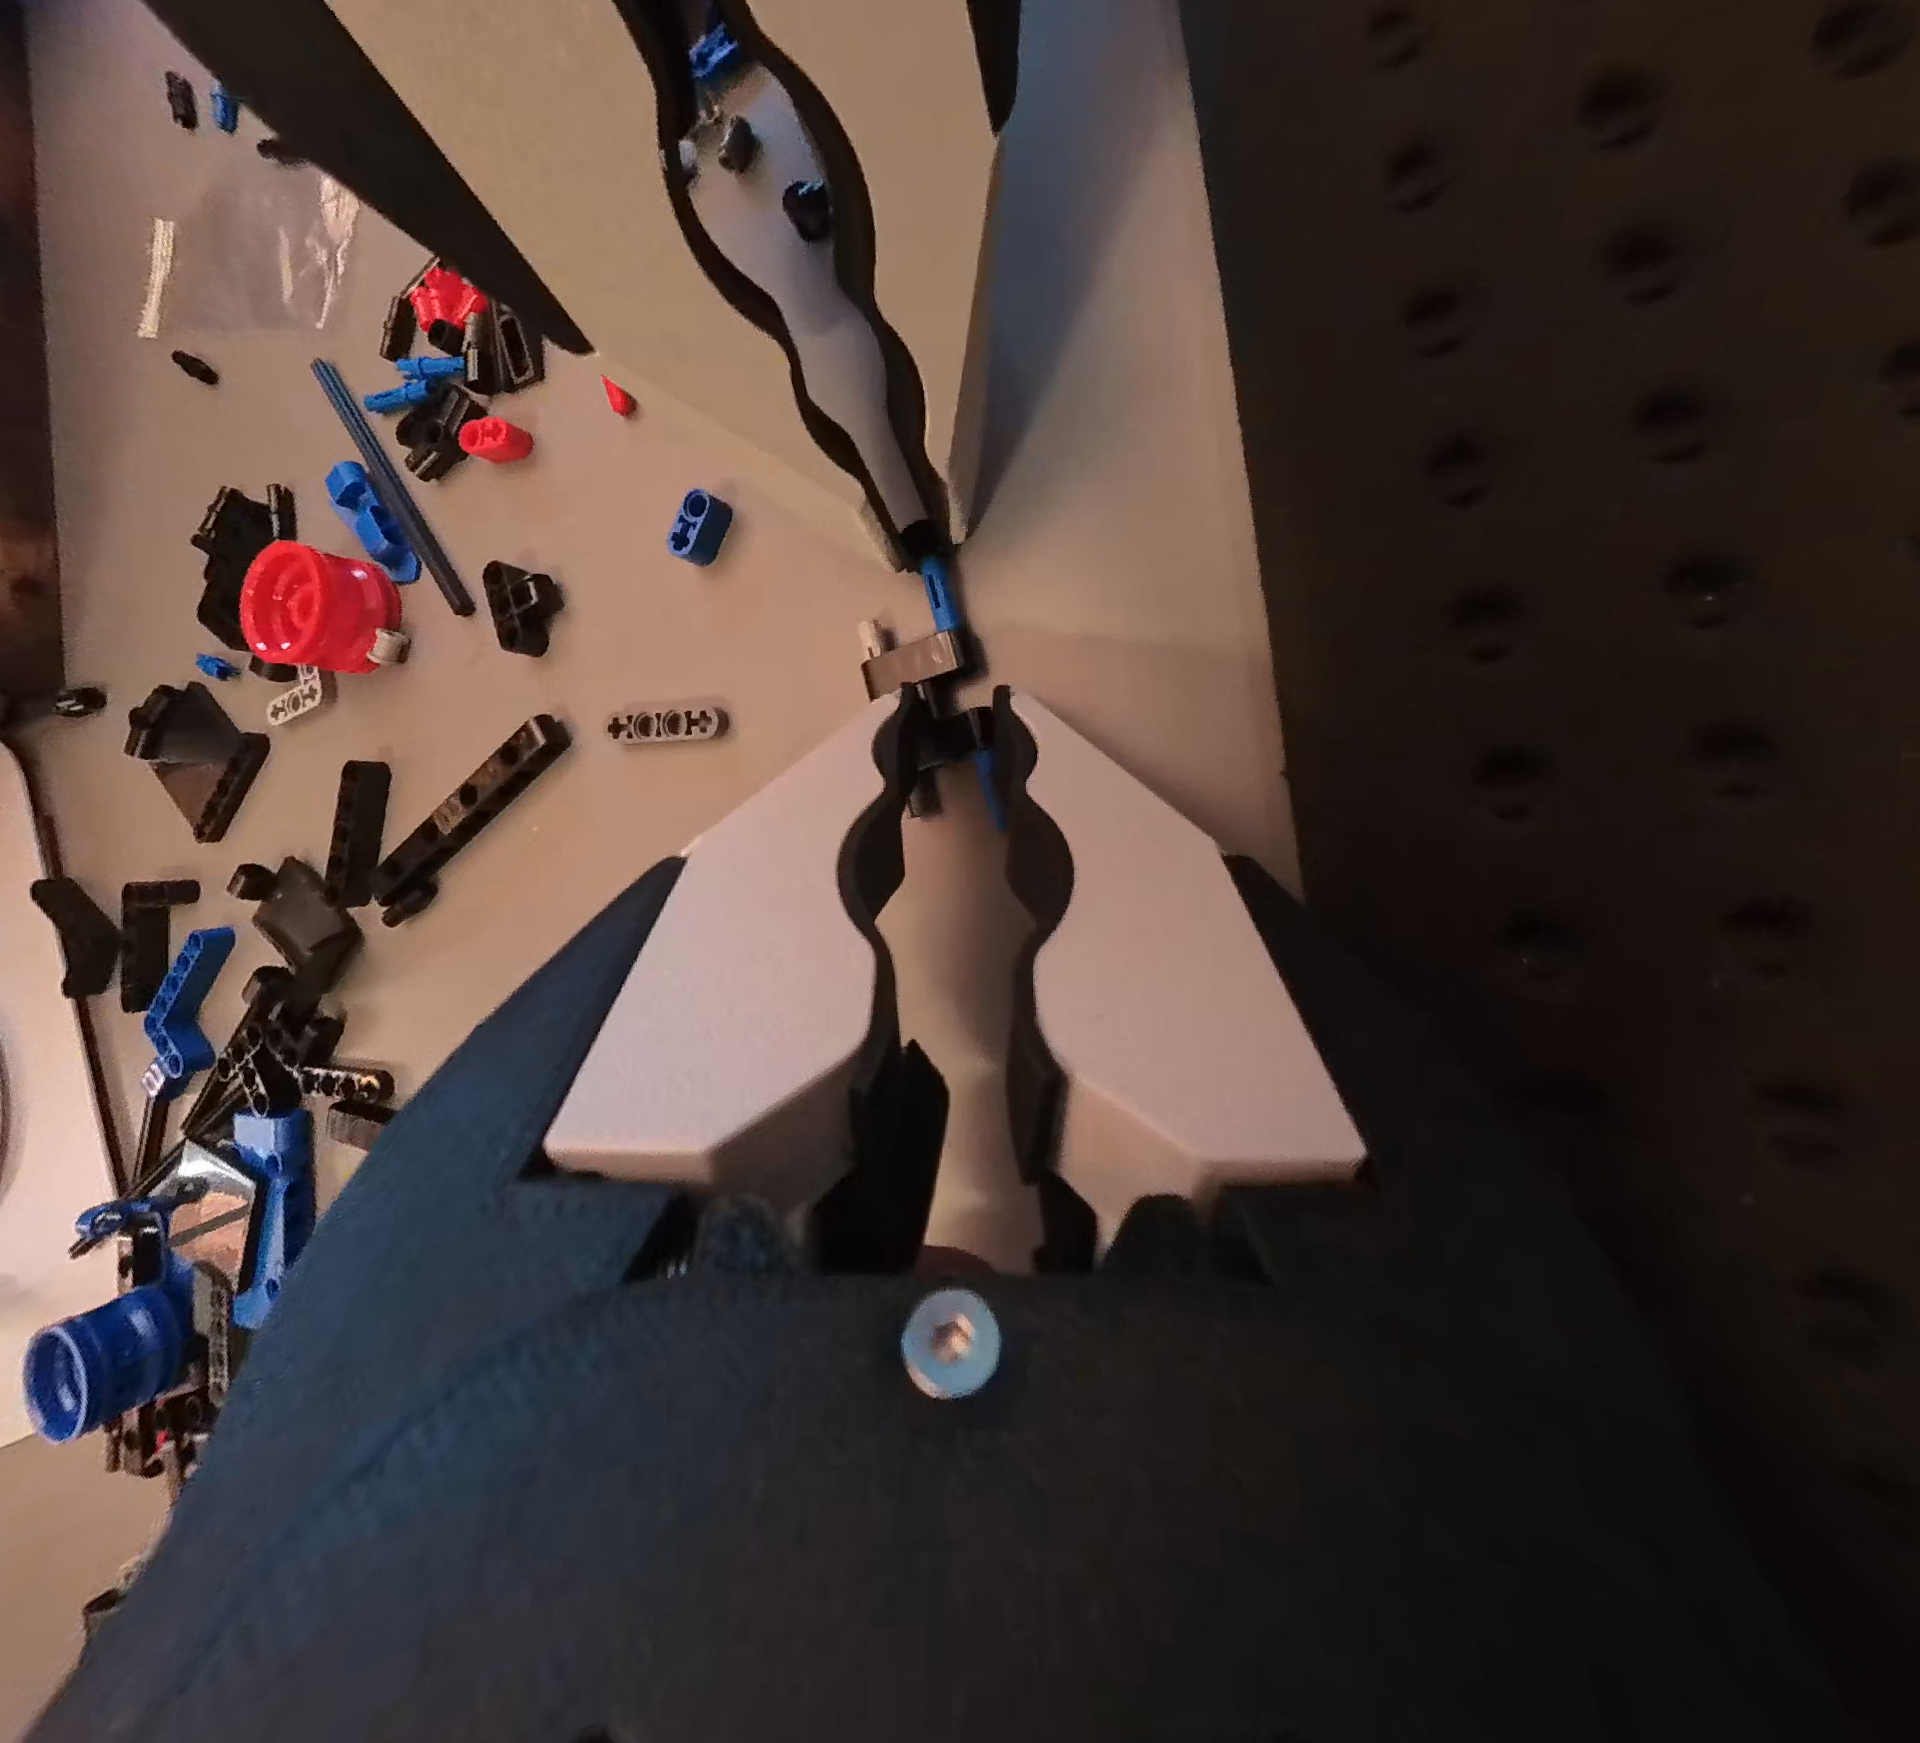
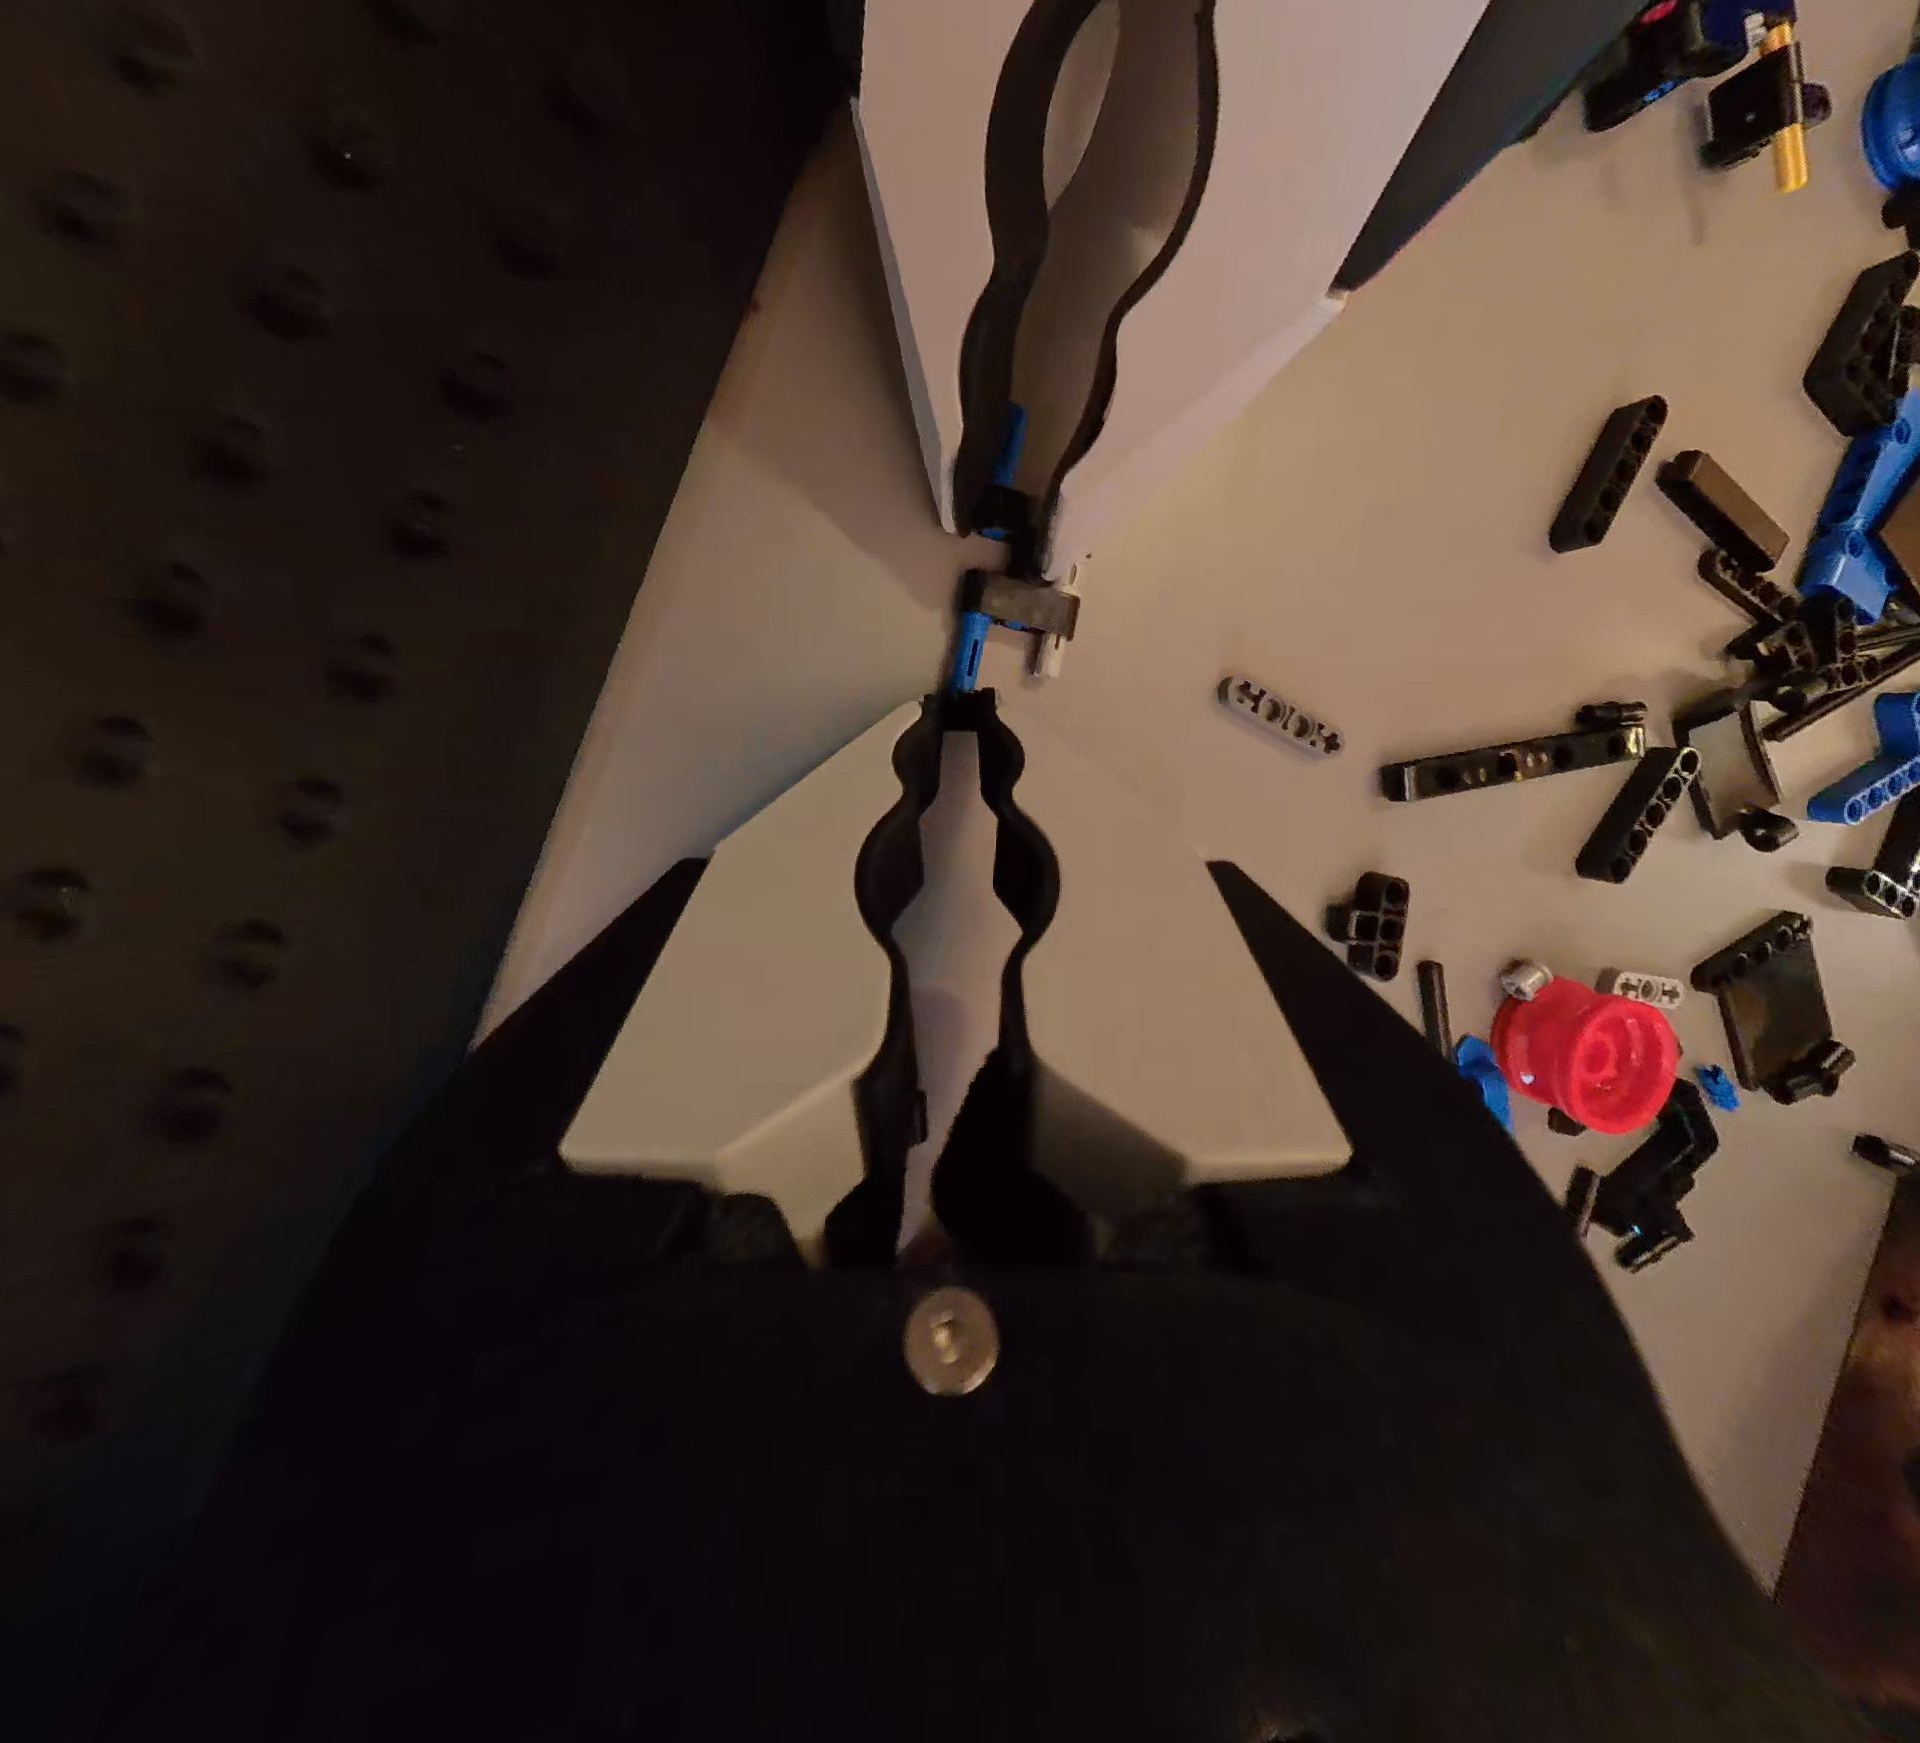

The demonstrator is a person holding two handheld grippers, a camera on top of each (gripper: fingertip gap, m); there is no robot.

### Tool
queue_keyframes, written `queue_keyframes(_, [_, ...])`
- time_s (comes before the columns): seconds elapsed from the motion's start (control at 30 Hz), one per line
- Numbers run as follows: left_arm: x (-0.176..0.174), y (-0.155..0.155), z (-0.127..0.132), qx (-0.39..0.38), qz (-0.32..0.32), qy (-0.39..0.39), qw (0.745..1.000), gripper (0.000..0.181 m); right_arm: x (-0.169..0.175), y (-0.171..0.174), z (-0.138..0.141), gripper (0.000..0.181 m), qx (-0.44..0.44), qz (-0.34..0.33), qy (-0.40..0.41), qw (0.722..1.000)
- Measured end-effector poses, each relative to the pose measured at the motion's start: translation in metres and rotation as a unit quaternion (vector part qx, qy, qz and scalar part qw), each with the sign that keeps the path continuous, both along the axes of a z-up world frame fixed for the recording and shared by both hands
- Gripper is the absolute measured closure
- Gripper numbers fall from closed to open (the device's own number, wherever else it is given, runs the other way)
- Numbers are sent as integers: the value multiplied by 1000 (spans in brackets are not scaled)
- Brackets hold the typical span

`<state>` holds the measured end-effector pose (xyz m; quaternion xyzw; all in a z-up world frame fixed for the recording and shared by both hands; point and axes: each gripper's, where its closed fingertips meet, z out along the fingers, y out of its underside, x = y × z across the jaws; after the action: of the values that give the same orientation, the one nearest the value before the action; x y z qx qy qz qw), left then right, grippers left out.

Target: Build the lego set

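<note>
A small grey beam (image 1: 920,659) carries a light pin (image 1: 873,635) and hangs between both grippers above the white table (image 1: 644,633). My left gripper (image 1: 951,727) is shut on a black connector (image 1: 938,751) with a blue pin (image 1: 987,779) under the beam. My right gripper (image 2: 961,711) is shut on the dark end of a blue pin (image 2: 966,644) that enters the beam (image 2: 1023,607). Each gripper shows tip to tip in the other's view: the right one (image 1: 923,540) and the left one (image 2: 1003,524).
Loose black, blue and red pieces lie on the table: a red wheel hub (image 1: 312,602) (image 2: 1584,1054), a flat grey beam (image 1: 665,725) (image 2: 1278,717), a blue connector (image 1: 698,526). A part-built model (image 1: 156,1278) (image 2: 1745,52) lies beyond. A dark perforated board (image 1: 1610,550) (image 2: 260,446) borders the table. From either gripper's tips it is about 15 cm to the red wheel hub (image 1: 312,602). It is also in sight in the right wrist view (image 2: 1589,1054).
</note>
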<state>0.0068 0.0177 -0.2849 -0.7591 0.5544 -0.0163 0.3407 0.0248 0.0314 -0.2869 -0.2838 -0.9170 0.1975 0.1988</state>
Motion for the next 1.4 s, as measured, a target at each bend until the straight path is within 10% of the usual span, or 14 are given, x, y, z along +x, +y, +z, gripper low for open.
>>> queue_keyframes(0.63, [0, 6, 0, 18, 46, -25, 998, 176, -6, -6, 0, 178, -99, -199, -22, 975])
queue_keyframes(1.4, [1, 8, 1, 28, 55, -34, 998, 180, -1, -5, 1, 180, -148, -211, -4, 966])
